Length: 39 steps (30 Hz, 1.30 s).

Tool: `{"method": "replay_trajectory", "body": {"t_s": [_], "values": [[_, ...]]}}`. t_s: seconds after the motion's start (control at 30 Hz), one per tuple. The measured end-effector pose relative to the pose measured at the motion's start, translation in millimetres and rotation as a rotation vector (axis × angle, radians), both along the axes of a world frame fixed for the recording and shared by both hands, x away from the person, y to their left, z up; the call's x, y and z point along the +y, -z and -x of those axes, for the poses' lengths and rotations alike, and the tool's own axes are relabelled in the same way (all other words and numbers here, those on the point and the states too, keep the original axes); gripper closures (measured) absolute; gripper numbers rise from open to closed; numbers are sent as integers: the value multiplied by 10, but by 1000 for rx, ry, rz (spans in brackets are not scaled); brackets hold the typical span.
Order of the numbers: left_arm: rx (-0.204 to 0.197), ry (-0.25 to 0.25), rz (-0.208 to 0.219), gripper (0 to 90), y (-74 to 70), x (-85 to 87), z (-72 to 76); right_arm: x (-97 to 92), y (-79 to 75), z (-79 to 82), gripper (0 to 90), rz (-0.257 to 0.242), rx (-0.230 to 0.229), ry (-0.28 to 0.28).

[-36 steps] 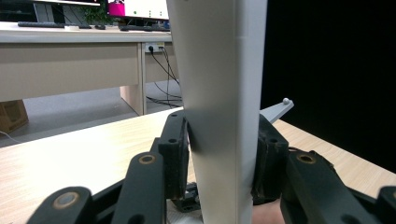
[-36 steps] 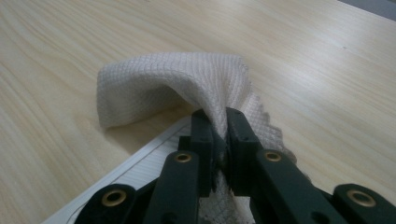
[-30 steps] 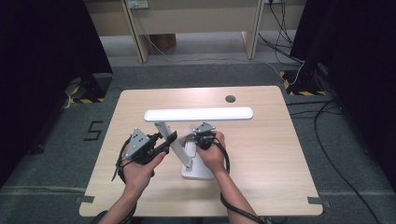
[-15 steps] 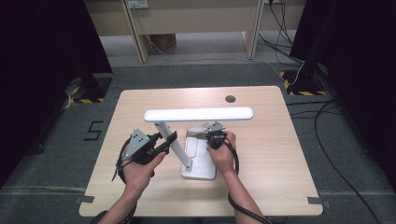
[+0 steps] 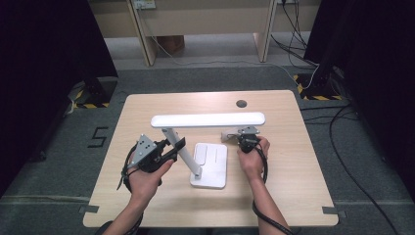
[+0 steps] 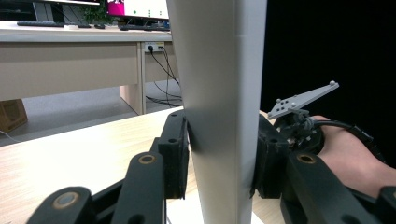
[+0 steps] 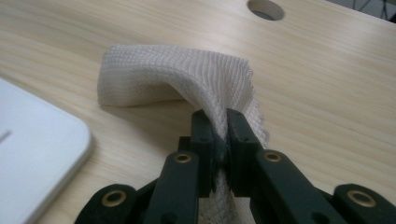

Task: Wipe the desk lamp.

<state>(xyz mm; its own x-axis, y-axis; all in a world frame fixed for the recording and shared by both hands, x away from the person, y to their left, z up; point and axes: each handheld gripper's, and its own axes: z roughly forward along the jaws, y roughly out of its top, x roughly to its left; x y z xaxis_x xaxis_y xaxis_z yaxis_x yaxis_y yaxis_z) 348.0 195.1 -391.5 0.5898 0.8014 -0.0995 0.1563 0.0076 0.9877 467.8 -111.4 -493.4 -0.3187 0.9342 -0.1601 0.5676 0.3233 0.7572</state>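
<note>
left hand-held gripper [image 5: 172, 147] clamped on the slanted white lamp arm [image 5: 183, 155]; right hand-held gripper [image 7: 219, 125] pinches a white woven gauze cloth [image 7: 177, 74], draped onto the wooden surface [image 5: 293, 161] right of the flat white lamp base [image 5: 211, 164], below the long horizontal lamp head [image 5: 208, 119]

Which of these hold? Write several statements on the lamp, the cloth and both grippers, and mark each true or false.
1. The left gripper clamps the lamp's arm. True.
2. The right gripper is open. False: it pinches the white cloth.
3. The cloth lies on the lamp's base. False: it sits on the table, beside the base.
4. The lamp's head lies level above the table. True.
</note>
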Motion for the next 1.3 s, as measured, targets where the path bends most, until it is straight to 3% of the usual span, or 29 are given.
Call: {"method": "replay_trajectory", "body": {"t_s": [0.23,0.47,0.57,0.77,0.93,1.03,1.17,1.3], "values": [[0,-1,1,626,2,-2,3,-261,-29,20,834,11,-5,56],[1,-1,0,625,2,-2,6,-520,21,57,833,40,17,175],[1,-1,0,624,3,-1,6,-586,55,73,824,38,27,198],[3,-1,1,621,6,3,14,-645,112,107,761,24,37,191],[3,4,-3,614,9,4,12,-727,46,169,565,-26,17,170],[2,5,-5,610,13,4,12,-776,-31,236,496,-54,13,158],[0,4,-9,599,14,-5,17,-809,-127,343,464,-77,2,134],[2,4,-7,599,17,-3,18,-711,-219,472,463,-73,-16,79]]}}
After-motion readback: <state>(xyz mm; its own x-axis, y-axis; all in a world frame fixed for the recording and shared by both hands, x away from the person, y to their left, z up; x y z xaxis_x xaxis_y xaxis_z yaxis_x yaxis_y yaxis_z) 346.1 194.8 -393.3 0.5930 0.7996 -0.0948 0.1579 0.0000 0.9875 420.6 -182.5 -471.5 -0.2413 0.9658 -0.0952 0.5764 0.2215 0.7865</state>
